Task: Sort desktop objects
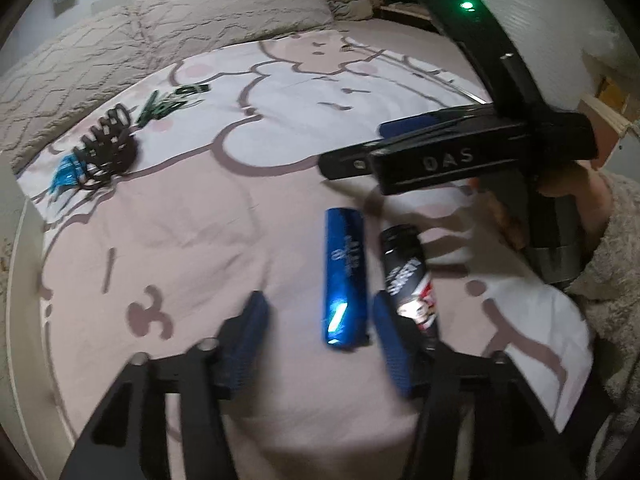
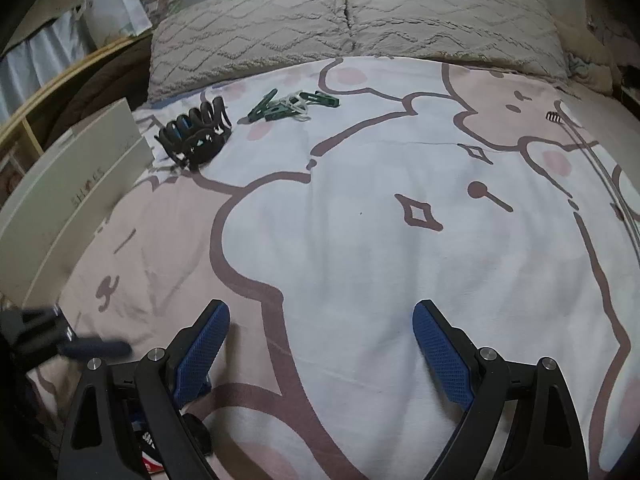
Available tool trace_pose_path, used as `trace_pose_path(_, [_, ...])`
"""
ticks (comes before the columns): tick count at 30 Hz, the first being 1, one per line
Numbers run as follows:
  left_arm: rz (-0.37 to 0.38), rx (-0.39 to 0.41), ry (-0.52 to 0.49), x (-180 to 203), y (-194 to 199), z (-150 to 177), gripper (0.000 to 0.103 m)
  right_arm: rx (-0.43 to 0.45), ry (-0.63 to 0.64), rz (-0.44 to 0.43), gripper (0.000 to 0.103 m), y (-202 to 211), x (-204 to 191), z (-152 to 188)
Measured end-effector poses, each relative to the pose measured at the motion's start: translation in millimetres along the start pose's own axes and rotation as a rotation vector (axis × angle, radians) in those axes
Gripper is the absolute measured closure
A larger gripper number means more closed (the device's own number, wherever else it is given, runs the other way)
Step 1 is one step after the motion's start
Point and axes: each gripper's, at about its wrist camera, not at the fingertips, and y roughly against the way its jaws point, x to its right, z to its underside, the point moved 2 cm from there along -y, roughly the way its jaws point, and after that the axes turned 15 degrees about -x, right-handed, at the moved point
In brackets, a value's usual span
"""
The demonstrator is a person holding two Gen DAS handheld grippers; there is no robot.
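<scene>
One blue tube [image 1: 346,280] lies loose between the parted left tongs [image 1: 320,340], one black bottle [image 1: 408,280] just beside. Right tongs [image 2: 320,344] gape empty; beyond them one black hair claw [image 2: 196,136] and a few green pegs [image 2: 292,106].

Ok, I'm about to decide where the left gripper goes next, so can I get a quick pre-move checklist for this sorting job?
1. Left gripper jaws apart, pads off the blue tube: ok.
2. Blue tube lying flat on the bedspread: ok.
3. Black bottle close beside the tube, touching or not: cannot tell.
4. Right gripper open, nothing between its pads: ok.
5. Hair claws and green clothespins grouped apart: ok.
</scene>
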Motion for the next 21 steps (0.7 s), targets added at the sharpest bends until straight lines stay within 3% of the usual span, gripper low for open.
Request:
trace_pose_path(13, [-0.066,0.001,0.129,-33.7,-0.4,2.6,0.039,-0.08,0.147,0.111,0.007,-3.4,-14.2,11.9])
trace_pose_path(21, [-0.073,0.011,0.223,-52.4,-2.1,4.5,0.035,-0.127,0.214,0.12,0.005,0.4,-20.1,21.6])
